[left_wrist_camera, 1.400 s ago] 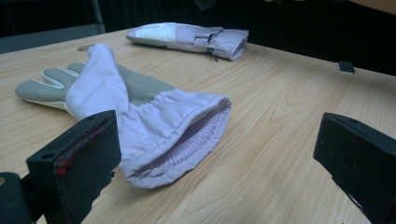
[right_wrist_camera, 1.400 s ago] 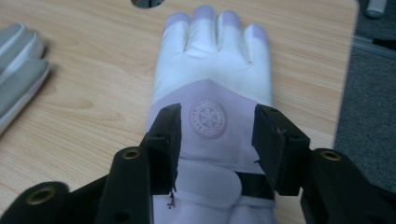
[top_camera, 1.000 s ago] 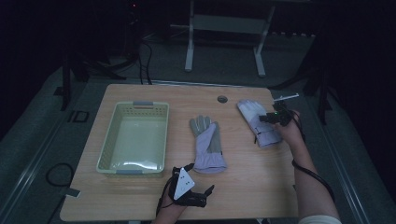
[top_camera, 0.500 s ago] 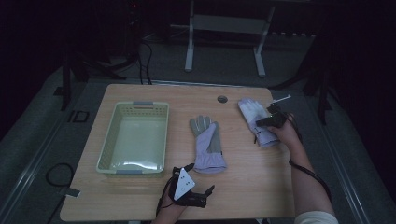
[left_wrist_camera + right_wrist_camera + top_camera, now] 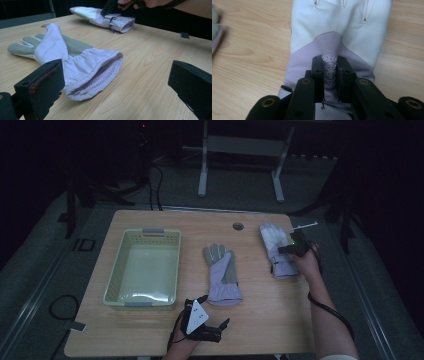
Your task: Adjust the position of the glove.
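Two white-and-lavender gloves lie on the wooden table (image 5: 280, 315). The middle glove (image 5: 222, 275) rests palm up with its grey palm showing, and its open cuff (image 5: 97, 75) faces my left gripper (image 5: 117, 75). That left gripper (image 5: 224, 330) sits near the table's front edge, open, with nothing between its jaws. The right glove (image 5: 274, 242) lies back up. My right gripper (image 5: 330, 72) is shut on a raised fold of this glove (image 5: 342, 27) at the printed logo near the wrist. A hand holds this gripper (image 5: 291, 249) over the glove's cuff end.
A pale green plastic basket (image 5: 116, 265) stands on the left half of the table with nothing in it. A round cable hole (image 5: 238, 226) sits near the far edge. Dark floor and a metal stand (image 5: 240, 145) lie beyond the table.
The right hand and its gripper have shifted slightly left and nearer over the right glove. The left gripper and the middle glove have not moved.
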Demonstrator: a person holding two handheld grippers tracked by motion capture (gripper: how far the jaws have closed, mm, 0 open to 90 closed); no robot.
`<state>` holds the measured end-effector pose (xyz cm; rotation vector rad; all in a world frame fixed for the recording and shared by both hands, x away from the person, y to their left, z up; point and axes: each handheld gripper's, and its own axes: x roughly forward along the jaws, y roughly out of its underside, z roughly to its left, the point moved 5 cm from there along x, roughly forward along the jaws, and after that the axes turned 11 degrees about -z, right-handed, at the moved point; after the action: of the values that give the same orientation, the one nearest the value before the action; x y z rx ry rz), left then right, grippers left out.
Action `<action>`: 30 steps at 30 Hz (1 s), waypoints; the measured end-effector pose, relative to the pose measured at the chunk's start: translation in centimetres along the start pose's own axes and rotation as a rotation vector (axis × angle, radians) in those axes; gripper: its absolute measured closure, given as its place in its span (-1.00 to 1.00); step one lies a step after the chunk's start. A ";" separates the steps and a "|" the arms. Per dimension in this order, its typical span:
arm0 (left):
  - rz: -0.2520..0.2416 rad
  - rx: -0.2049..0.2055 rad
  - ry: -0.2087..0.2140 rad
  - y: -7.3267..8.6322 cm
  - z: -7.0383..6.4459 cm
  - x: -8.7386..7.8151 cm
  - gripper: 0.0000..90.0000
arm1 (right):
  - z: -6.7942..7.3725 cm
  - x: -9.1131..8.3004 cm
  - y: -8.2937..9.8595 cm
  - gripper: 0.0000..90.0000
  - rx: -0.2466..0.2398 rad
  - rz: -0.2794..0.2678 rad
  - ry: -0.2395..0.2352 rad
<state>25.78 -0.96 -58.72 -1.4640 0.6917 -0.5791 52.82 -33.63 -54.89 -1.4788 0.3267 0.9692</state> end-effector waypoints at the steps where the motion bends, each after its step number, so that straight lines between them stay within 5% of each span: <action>1: 0.001 0.002 0.000 0.0 0.0 0.0 -0.98 | 0.1 -0.4 0.1 0.75 0.013 -0.006 0.003; 8: 0.002 0.006 -0.002 0.0 -0.1 0.0 -0.98 | 1.3 -3.5 0.2 0.76 0.035 -0.051 0.024; 13: 0.002 0.007 -0.005 0.0 -0.1 0.0 -0.98 | 2.6 -7.3 0.1 0.76 0.065 -0.109 0.011; 20: 0.001 0.011 -0.003 0.0 -0.1 0.0 -0.98 | 4.6 -11.2 0.6 0.76 0.024 -0.131 0.063; 30: 0.002 0.012 -0.003 0.0 -0.1 0.0 -0.98 | 6.5 -14.5 2.6 0.76 0.047 -0.193 0.056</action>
<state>25.68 -1.03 -58.72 -1.4532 0.6858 -0.5782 39.85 -33.13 -45.37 -1.4672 0.2404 0.7629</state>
